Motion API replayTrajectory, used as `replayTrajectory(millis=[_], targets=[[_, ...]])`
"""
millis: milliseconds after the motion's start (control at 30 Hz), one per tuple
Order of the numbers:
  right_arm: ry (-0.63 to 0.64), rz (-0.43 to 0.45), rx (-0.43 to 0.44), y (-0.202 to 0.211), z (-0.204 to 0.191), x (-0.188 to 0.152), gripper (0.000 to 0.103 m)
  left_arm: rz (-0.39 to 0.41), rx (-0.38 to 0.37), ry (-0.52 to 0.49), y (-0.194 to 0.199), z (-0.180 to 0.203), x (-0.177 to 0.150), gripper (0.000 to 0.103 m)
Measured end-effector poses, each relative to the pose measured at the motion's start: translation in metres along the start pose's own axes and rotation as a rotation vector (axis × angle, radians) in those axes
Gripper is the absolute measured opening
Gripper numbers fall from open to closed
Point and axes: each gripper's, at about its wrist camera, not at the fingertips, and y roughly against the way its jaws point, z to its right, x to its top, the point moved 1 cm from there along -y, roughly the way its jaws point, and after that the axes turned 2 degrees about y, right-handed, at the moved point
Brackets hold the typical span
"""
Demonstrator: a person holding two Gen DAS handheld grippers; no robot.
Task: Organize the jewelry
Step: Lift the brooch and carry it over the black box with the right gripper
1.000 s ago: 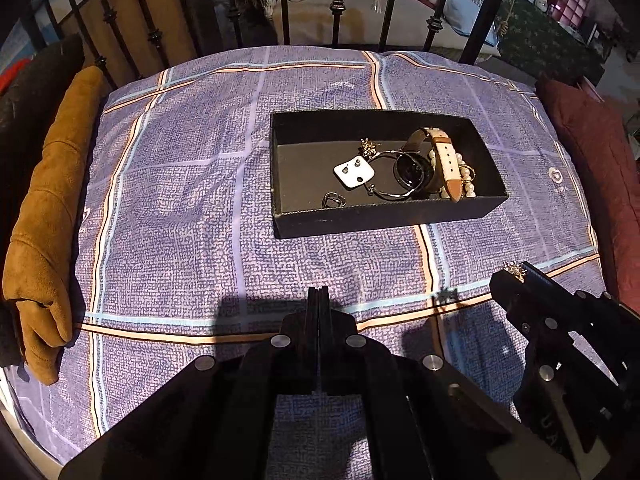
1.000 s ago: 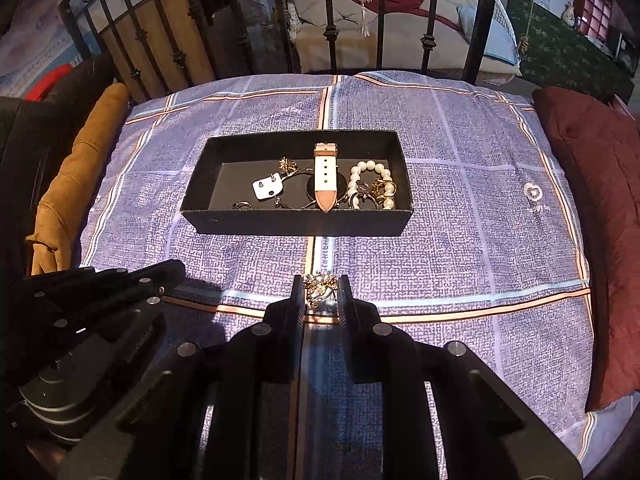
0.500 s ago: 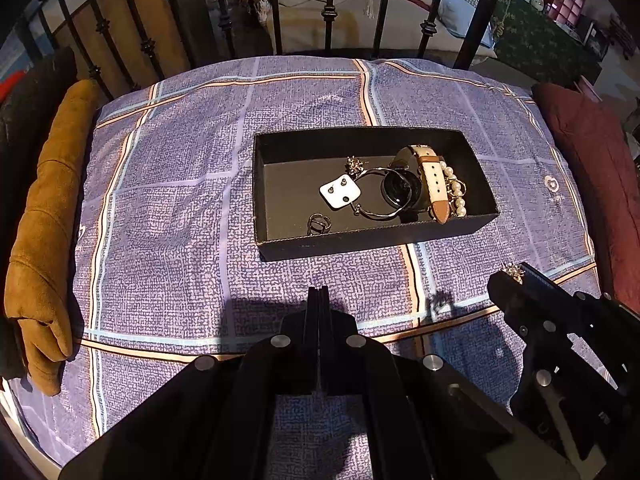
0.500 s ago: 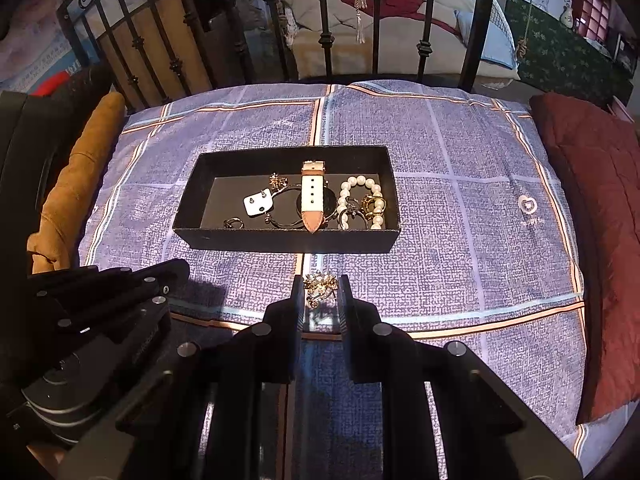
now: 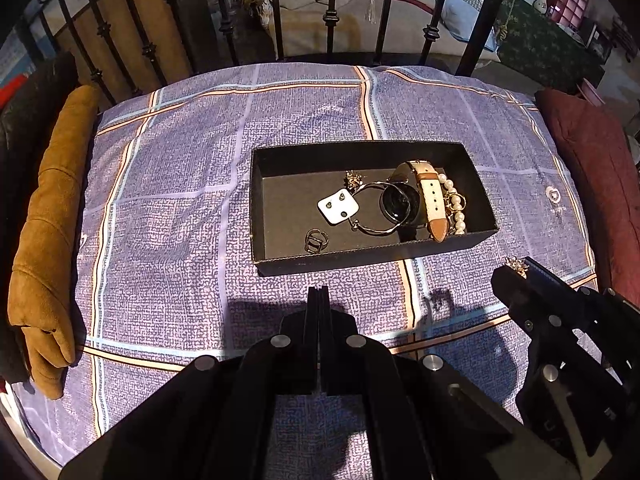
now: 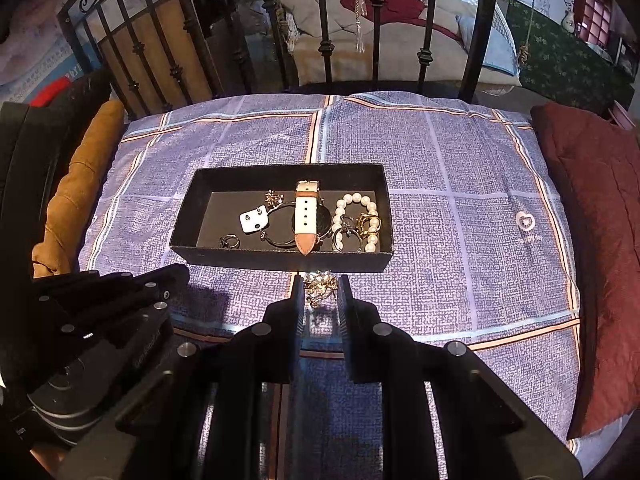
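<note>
Nearer the black box (image 6: 280,256) now — right gripper (image 6: 320,292) pinches a gold brooch (image 6: 319,285); left gripper (image 5: 319,300) fingers closed, empty.

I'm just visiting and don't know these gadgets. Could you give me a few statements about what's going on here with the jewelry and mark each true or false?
1. The right tool is pinching a small gold sparkly brooch. True.
2. The left tool holds a ring. False: its fingers are closed together with nothing between them.
3. The watch with the pale strap lies inside the black box. True.
4. The pearl bracelet sits on the purple bedspread outside the box. False: it lies inside the box, at its right end.
5. The white earring card is in the box, left of the watch. True.
</note>
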Motion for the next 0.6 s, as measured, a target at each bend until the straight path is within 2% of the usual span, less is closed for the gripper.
replayTrajectory(millis=[600], targets=[[0.005, 0.023, 0.018, 0.004, 0.006, 0.015, 0.017, 0.021, 0.011, 0.014, 0.007, 0.005, 0.018, 0.000]])
